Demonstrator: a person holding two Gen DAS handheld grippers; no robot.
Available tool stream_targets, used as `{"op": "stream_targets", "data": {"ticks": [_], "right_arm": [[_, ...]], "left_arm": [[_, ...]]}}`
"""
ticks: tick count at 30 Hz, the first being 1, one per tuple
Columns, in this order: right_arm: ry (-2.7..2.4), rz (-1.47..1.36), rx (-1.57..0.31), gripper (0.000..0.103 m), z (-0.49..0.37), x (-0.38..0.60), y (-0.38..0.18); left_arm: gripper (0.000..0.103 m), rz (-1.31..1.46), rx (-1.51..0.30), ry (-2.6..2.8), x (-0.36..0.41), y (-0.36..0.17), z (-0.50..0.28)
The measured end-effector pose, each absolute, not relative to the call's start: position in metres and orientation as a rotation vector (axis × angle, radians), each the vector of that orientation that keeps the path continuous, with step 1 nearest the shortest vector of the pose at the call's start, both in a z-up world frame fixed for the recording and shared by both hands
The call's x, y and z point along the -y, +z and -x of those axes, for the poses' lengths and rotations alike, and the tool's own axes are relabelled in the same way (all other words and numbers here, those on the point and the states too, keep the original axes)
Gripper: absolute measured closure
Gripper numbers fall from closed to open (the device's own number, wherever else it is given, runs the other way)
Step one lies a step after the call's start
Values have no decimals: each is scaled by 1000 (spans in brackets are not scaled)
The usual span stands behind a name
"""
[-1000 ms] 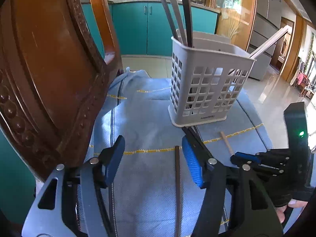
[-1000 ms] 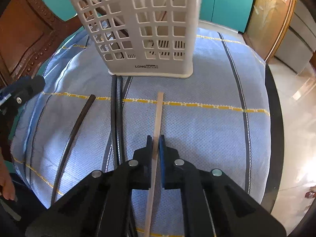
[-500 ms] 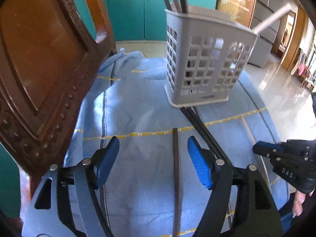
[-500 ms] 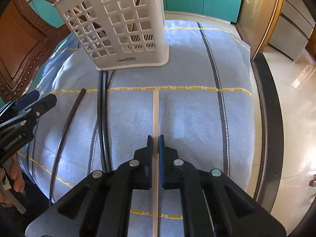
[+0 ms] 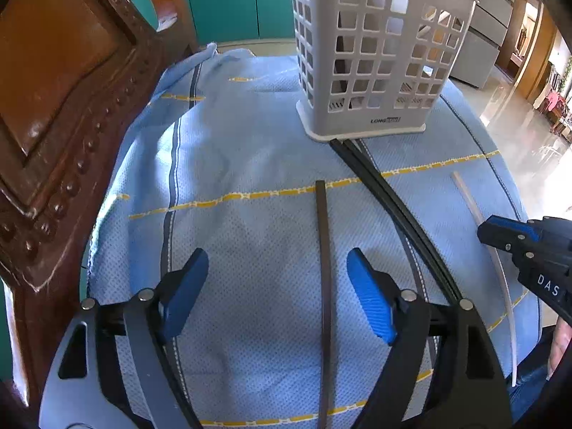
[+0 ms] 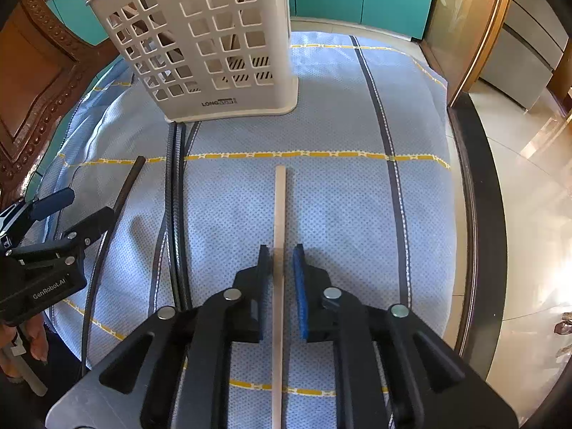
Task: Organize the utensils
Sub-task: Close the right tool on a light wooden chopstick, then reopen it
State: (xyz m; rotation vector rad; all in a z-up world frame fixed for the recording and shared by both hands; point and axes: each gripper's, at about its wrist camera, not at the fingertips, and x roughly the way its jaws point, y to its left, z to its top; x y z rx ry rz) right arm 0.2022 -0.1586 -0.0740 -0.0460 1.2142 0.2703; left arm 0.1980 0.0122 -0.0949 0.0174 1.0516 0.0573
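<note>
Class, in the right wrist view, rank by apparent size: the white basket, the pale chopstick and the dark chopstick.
1. white basket
2. and 3. pale chopstick and dark chopstick: similarly thin and long, neither shown whole, so unranked.

**Chopsticks on the cloth before the basket**

A perforated basket stands on a cloth at its far side, a carved chair back to the left. Before the basket, a pair of chopsticks runs from its base toward the near edge. Left of the pair lies a single dark chopstick; right of it, well apart, a pale chopstick, lying between the right gripper's parted jaws.
</note>
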Motion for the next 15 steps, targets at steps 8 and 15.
{"op": "stream_targets", "data": {"ticks": [8,15], "right_arm": [[270,42,-1212,68,-203,158,-74],[262,46,-1210,63,-204,158,-75]], "left_arm": [[21,-25,-1094,48,-12,-108,-201],[19,-26,-1107,39,-10,-111,-201]]}}
